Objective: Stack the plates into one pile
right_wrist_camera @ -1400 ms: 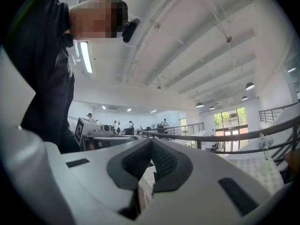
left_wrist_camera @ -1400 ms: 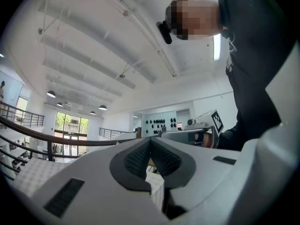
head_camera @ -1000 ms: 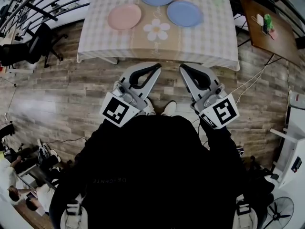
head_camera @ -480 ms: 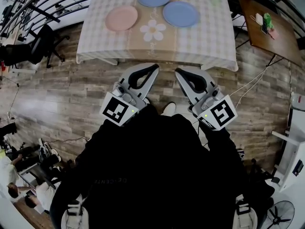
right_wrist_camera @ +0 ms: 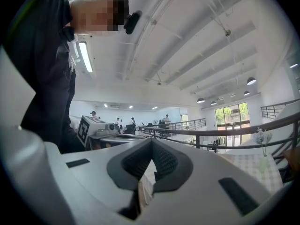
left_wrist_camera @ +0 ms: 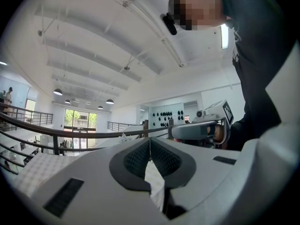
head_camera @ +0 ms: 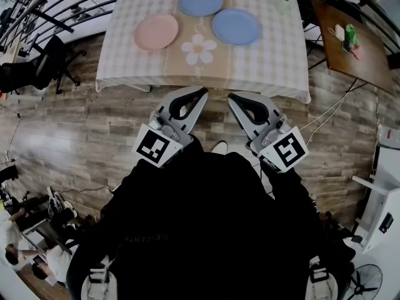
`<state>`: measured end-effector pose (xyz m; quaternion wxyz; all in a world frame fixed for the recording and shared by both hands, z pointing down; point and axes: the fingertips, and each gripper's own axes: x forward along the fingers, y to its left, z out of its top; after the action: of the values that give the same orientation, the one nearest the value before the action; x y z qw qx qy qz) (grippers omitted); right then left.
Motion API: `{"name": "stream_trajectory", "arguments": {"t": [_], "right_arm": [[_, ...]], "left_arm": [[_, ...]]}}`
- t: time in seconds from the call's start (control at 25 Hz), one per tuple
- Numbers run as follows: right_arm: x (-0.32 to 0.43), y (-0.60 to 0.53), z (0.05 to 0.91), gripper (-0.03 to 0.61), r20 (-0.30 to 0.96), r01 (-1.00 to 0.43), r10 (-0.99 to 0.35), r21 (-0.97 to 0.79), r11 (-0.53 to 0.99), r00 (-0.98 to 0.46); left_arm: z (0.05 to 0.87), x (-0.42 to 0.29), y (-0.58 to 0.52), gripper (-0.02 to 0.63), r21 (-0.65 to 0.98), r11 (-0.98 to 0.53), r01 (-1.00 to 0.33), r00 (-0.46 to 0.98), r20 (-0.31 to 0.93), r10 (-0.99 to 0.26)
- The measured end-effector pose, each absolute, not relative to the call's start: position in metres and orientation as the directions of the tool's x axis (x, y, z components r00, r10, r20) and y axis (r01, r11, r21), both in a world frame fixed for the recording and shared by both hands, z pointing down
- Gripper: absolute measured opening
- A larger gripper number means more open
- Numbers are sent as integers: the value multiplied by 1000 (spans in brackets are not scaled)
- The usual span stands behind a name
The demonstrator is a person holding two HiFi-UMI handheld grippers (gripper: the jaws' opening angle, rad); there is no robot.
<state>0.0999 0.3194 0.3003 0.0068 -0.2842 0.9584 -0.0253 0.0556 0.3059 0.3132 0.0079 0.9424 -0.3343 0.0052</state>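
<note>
You stand on a wood-plank floor (head_camera: 75,124) in a bright, open hall with railings, facing a table (head_camera: 275,55) covered by a checked cloth.

Nearest to you, both tools are held level side by side in front of your body, tips angled toward each other and short of the table's near edge. The left gripper (head_camera: 202,92) has its fingers (left_wrist_camera: 136,158) pressed together with nothing between them. The right gripper (head_camera: 232,97) is the same: its fingers (right_wrist_camera: 136,162) meet at the tips and pinch nothing. The two tips are near each other but apart.

On the cloth, a white flower print (head_camera: 199,49) lies on the tan centre strip, closest to you. To its left the pink plate (head_camera: 156,31) lies flat by itself. To the flower's right is a blue plate (head_camera: 236,26), also flat. Farthest from you, a second blue plate (head_camera: 200,0) lies between the other two and beyond them, just beside the first blue one; you cannot tell whether their rims touch. No plate lies on another.
</note>
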Motion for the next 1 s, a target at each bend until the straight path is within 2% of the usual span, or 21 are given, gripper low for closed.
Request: {"name": "stream_trajectory", "arguments": {"t": [0.48,1.0], "right_arm": [[34,160,319,6,83,-589,-585,-48,806,-807],[-47,27,315,8,109,-660,-652,-76,747,-750]], "left_arm": [[313,-7,146,20,13,-825,-565,825,8,-565],[314,-73,14,20,59,-880,-471,882,14,-471]]}}
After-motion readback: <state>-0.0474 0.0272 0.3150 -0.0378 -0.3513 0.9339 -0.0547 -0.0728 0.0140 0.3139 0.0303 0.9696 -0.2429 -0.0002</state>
